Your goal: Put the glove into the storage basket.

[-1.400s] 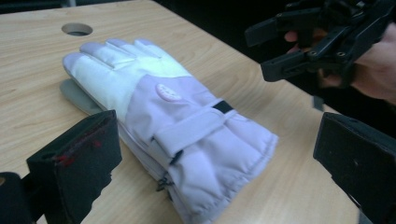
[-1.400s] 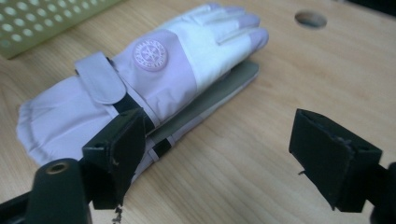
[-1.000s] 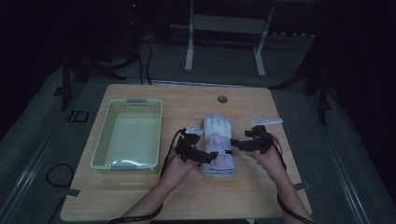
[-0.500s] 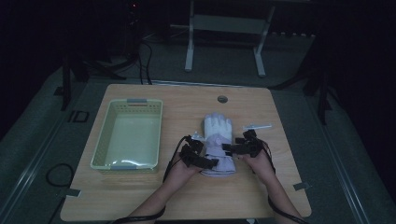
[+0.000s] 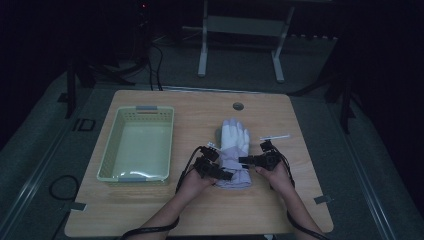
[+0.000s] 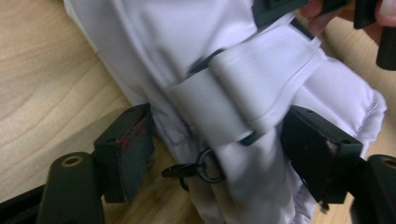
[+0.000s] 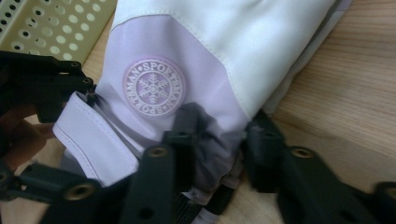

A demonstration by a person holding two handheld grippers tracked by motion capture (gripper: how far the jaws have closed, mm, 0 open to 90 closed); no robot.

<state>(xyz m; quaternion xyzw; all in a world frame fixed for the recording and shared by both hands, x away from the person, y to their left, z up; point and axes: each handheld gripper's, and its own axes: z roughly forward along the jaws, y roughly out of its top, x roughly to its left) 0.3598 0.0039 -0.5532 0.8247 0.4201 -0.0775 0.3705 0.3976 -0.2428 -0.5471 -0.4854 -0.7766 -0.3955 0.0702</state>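
A white and lilac ski glove (image 5: 234, 137) lies mid-table with its fingers pointing away from me. My left gripper (image 5: 225, 175) is at the cuff's left side. Its jaws stand open on either side of the lilac cuff strap (image 6: 243, 93), left gripper (image 6: 219, 149), with a small black clip ring (image 6: 201, 168) hanging below the strap. My right gripper (image 5: 245, 160) reaches in from the right. Its jaws pinch bunched cuff fabric below the round snowflake badge (image 7: 154, 86), right gripper (image 7: 219, 144). The strap (image 7: 93, 135) runs toward the left gripper's jaws.
A pale green perforated basket (image 5: 136, 177) sits on the table's left half, its corner close to the glove (image 7: 51, 23). A thin white strip (image 5: 274, 136) lies right of the glove. A round cable hole (image 5: 238, 106) is near the far edge.
Both grippers have moved inward onto the glove's cuff. The right one came down and left from near the white strip and has closed on the cuff fabric.
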